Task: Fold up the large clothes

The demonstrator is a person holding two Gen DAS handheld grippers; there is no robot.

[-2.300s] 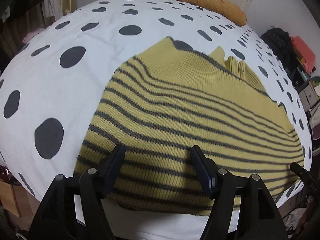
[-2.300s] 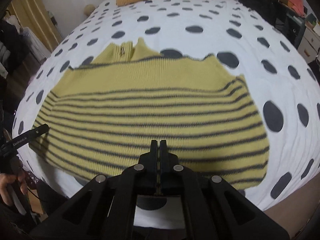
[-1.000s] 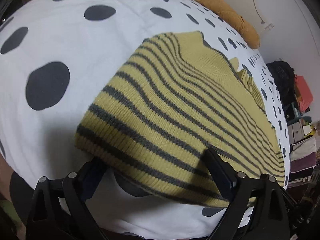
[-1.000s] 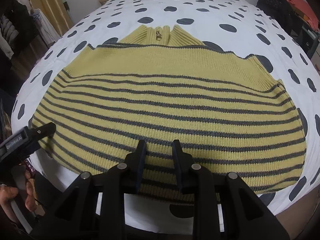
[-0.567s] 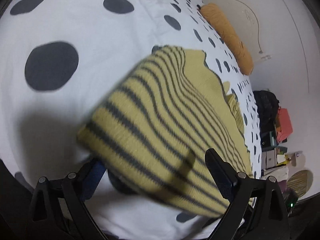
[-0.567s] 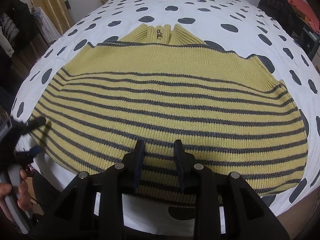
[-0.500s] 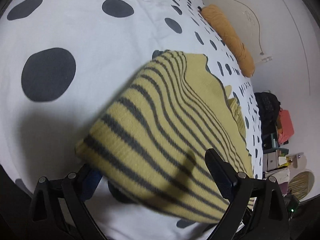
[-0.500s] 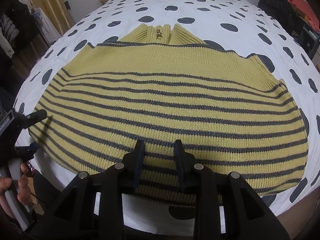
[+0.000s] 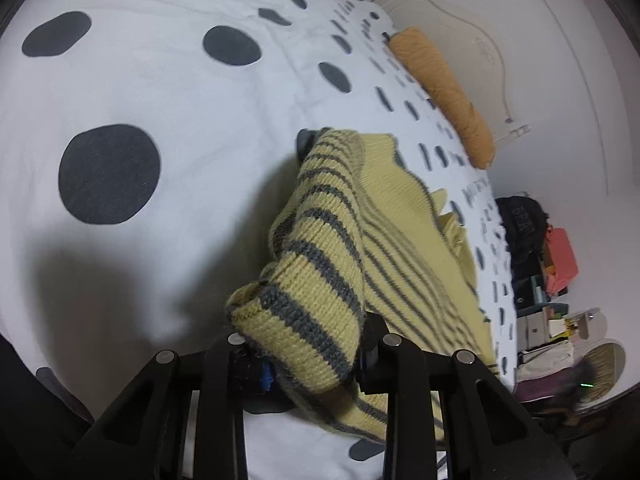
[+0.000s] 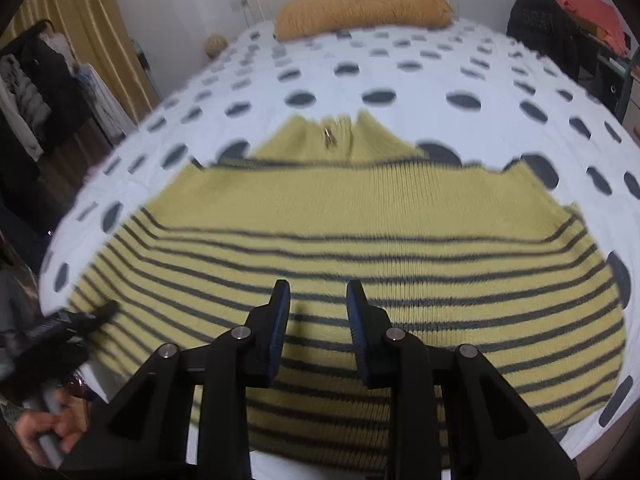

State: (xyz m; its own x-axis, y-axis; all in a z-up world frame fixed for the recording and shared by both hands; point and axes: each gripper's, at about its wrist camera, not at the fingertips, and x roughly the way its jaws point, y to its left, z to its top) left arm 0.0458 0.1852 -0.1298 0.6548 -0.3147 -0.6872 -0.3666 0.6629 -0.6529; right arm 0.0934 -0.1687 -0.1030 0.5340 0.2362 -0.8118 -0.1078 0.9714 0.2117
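One yellow striped sweater [image 10: 360, 240] lies flat on the polka-dot bed [image 10: 400, 80], filling the lower half of the right wrist frame. The left gripper [image 9: 304, 344] has just been closing, and its jaws are clamped on the bunched hem corner. The right gripper [image 10: 316, 308] hovers over the hem at lower centre, jaws apart, nothing between them. The step in hand appears to be securing the hem. Next, the right gripper likely needs its own grasp. One orange pillow [image 10: 364, 12] lies at upper centre.
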